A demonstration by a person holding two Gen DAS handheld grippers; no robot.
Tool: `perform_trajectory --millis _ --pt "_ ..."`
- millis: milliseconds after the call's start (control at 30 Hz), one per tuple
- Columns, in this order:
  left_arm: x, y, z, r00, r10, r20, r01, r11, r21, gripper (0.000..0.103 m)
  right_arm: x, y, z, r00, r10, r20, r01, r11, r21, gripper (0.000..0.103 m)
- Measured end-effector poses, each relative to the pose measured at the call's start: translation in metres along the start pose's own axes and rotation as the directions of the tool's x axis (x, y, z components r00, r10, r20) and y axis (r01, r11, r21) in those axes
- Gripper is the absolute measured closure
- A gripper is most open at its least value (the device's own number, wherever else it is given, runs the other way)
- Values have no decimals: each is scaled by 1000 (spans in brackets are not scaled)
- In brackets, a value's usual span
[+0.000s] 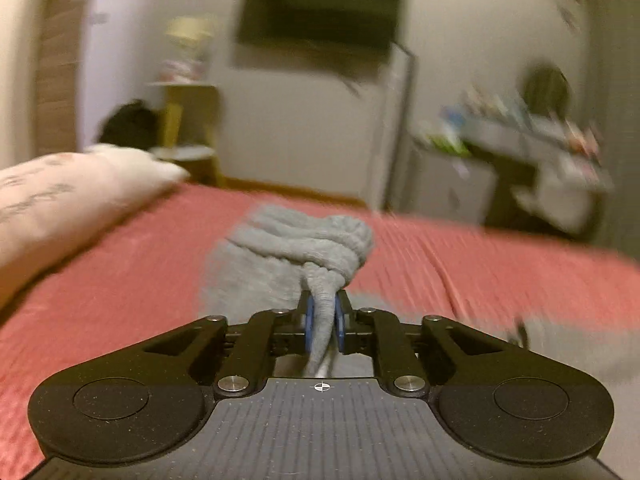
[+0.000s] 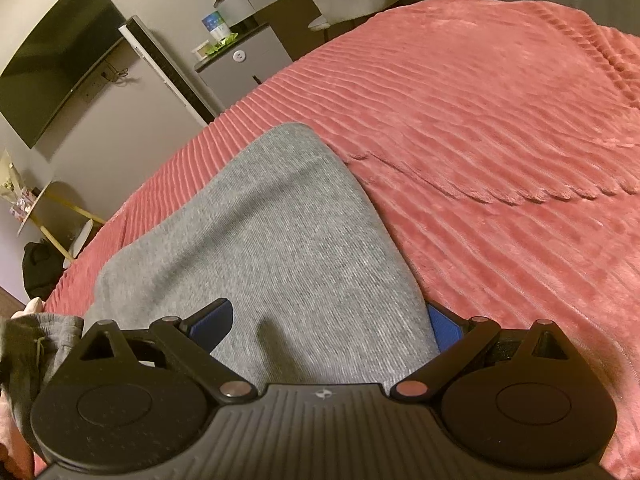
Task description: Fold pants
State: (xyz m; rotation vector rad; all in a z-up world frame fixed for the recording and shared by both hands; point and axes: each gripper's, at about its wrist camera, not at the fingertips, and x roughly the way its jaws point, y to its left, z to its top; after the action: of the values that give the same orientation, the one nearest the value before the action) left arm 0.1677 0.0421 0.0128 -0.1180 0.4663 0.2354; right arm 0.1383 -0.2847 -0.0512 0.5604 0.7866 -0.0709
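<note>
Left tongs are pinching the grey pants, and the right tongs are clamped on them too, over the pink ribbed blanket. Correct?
Not quite. The right wrist view shows the right tongs open, straddling the grey knit pants on the pink ribbed blanket. The left tongs do pinch them.

pants [image 2: 256,232]: grey knit cloth, matt, fine ribbed weave; you see it soft and bunched in the left wrist view.
bedspread [image 2: 480,128]: pink-red plush cloth, corduroy-like ridges, matt, fuzzy nap.
left gripper [image 1: 322,322]: matt black plastic links, your bright metal pivot pins; blue pads, smooth.
right gripper [image 2: 326,322]: same matt black plastic, lightly textured round caps, grooved grey body; blue pads look smooth plastic.
pillow [image 1: 72,196]: pale cloth, matt, printed.
TV [image 2: 56,64]: glossy dark screen.
cabinet [image 2: 244,64]: smooth grey fronts, satin.
</note>
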Motion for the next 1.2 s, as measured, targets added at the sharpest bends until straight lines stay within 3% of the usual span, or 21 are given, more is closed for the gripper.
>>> perform_trajectory --millis 67,133,200,267,300,333,367,400,467,500,567,633,733,867,967,1067,1100,1133,1200 --pt "20 -18 -11 992 -11 -123 27 991 129 45 -1 2 -1 1000 -3 6 3 1000 -9 4" --pt "20 -21 -20 991 27 -128 -5 985 171 42 -5 5 -1 1000 -3 24 4 1000 -24 4" --pt "0 -10 -11 993 8 -121 6 994 113 29 -17 13 -3 996 -14 90 19 998 -54 4" --pt "-33 11 5 998 -28 -59 27 999 -19 12 -27 24 -4 990 14 140 -2 997 -82 4" --pt "-51 23 14 1000 1 -17 -2 997 -76 5 -31 34 -4 986 71 153 -56 993 -100 4" --pt "-66 33 21 998 67 5 -66 991 -112 5 -32 47 -4 980 138 143 -121 985 -125 4" --pt "-78 43 25 983 185 0 -183 972 -147 6 -31 62 -4 973 191 129 -170 973 -157 4" --pt "-85 54 25 955 296 -22 -295 937 -186 5 -29 83 -5 962 249 111 -223 952 -208 4" --pt "-93 83 13 874 471 -118 -483 818 -313 5 -20 124 -10 937 346 52 -315 898 -308 4" --pt "-93 97 3 852 501 -152 -518 768 -376 5 -10 148 -13 919 395 1 -369 860 -353 4" --pt "-83 122 -11 852 484 -201 -521 743 -420 6 15 189 -20 886 449 -118 -459 809 -368 4" --pt "-70 135 -16 823 503 -264 -568 723 -394 6 48 223 -25 849 476 -230 -528 789 -315 4" --pt "-71 145 -27 786 552 -279 -617 668 -416 6 100 262 -34 802 472 -367 -569 790 -228 4" --pt "-66 150 -36 750 588 -303 -658 615 -434 6 148 286 -42 755 485 -442 -584 803 -116 4" --pt "-46 165 -40 746 565 -353 -665 596 -451 6 167 298 -53 725 490 -484 -605 789 -106 4" --pt "-42 164 -42 733 566 -377 -680 586 -441 6 170 314 -60 745 464 -479 -606 772 -194 4" --pt "-41 165 -43 725 573 -383 -688 581 -434 6 167 319 -62 757 464 -460 -609 757 -237 13" --pt "-40 164 -44 716 580 -389 -698 576 -425 6 164 324 -64 776 446 -446 -596 749 -289 31" --pt "-37 164 -46 706 584 -400 -708 573 -413 6 160 328 -69 809 414 -418 -568 733 -373 39"
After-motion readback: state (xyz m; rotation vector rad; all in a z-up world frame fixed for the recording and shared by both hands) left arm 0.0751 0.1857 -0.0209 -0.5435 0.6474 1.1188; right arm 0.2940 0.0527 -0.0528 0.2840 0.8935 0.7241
